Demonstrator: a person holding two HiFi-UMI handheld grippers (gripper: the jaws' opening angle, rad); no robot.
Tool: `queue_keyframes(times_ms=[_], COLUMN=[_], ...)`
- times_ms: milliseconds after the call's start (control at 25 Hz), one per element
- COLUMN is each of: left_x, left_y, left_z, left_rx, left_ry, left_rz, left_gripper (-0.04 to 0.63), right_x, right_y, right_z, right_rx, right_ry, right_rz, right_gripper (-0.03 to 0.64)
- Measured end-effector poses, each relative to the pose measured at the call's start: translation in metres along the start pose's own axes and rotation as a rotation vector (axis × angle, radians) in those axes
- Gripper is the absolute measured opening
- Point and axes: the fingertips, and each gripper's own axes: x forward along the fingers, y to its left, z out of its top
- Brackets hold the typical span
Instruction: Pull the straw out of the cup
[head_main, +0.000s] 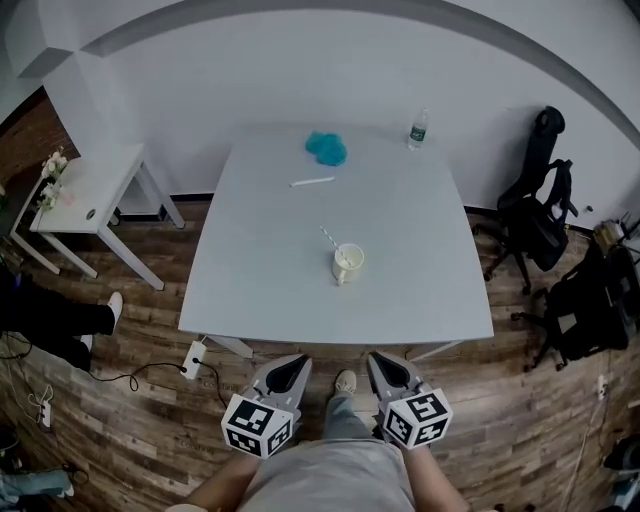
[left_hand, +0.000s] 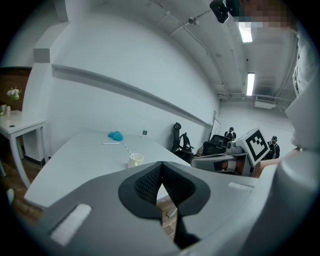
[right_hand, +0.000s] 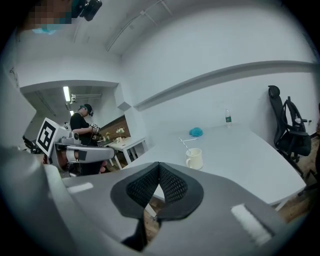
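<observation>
A cream cup (head_main: 348, 263) stands near the middle of the grey table (head_main: 260, 280), and a striped straw (head_main: 328, 237) leans out of it toward the back left. The cup (left_hand: 135, 160) and straw (left_hand: 126, 148) also show in the left gripper view, and the cup (right_hand: 194, 158) with its straw (right_hand: 185, 144) in the right gripper view. Both grippers hang in front of the table's near edge, well short of the cup. My left gripper (head_main: 290, 368) is shut with nothing in it. My right gripper (head_main: 384, 366) is shut too, and empty.
A second straw (head_main: 312, 182), a blue cloth (head_main: 326, 148) and a water bottle (head_main: 418, 129) lie at the table's far side. A small white side table (head_main: 95, 190) stands at left, black office chairs (head_main: 535, 205) at right. A power strip (head_main: 192, 359) lies on the wood floor.
</observation>
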Motion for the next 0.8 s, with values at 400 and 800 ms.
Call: queue_keyframes(times_ms=[400, 800], left_x=[0.085, 0.150], left_y=[0.036, 0.062], left_z=[0.045, 0.073], left_rx=[-0.010, -0.021], left_ry=[0.001, 0.011], left_rz=[0.030, 0.077], left_gripper=[0.020, 0.020], right_x=[0.061, 0.104], right_y=[-0.067, -0.119], right_z=[0.052, 0.095], right_rx=[-0.019, -0.030], right_ry=[0.003, 0.000], right_rz=[0.028, 0.110], right_gripper=[0.008, 0.022])
